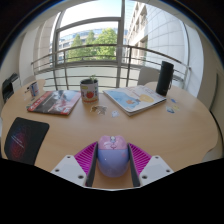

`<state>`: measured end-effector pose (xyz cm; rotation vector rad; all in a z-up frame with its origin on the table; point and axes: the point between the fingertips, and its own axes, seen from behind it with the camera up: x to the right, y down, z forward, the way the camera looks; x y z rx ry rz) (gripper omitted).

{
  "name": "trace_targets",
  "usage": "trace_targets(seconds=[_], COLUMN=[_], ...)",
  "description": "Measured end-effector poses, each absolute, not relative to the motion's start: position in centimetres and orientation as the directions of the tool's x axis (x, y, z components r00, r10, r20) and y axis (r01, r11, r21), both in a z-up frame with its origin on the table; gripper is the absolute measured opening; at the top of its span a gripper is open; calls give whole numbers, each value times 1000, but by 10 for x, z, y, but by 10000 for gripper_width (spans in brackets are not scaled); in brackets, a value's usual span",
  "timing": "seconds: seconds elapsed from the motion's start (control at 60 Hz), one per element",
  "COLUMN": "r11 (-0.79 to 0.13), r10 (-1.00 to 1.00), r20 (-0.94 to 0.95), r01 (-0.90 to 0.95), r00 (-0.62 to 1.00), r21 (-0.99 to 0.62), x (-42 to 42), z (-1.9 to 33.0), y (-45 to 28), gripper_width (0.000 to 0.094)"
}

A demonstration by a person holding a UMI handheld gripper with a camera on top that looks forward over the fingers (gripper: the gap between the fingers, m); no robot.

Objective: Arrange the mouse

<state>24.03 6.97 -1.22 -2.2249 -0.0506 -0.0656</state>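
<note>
A lilac computer mouse [112, 157] sits between my two fingers, its body filling the gap so that both pink pads [87, 157] press on its sides. My gripper [112, 160] is shut on the mouse and holds it over the near edge of the round wooden table [120, 125]. A black mouse pad [25, 138] lies on the table to the left, beyond my left finger.
Beyond the fingers stand a white and red mug [89, 91], a magazine [53, 101] at the left, an open booklet [134, 98] at the right and a black bottle [164, 77]. A small object [99, 108] lies mid-table. A balcony railing and window stand behind.
</note>
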Motion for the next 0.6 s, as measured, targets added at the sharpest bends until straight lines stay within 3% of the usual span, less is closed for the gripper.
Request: trace_targets(seconds=[0.167,0.25,0.333,0.483,0.6], r11=[-633,-626,-557,-348,-256], r10=[-27,-77,-141,-195,-127], r20=[117,132,119,33,-13], r01=[74,55,21,-38,-45], r00=[993,988,983,980,992], r21=[-771,-778,-830,-937,-966], x=[242,249,248,188,83], z=[-9,10,66,218,271], y=[68,62,60,51,36], gripper_width=[414,414,414,411,412])
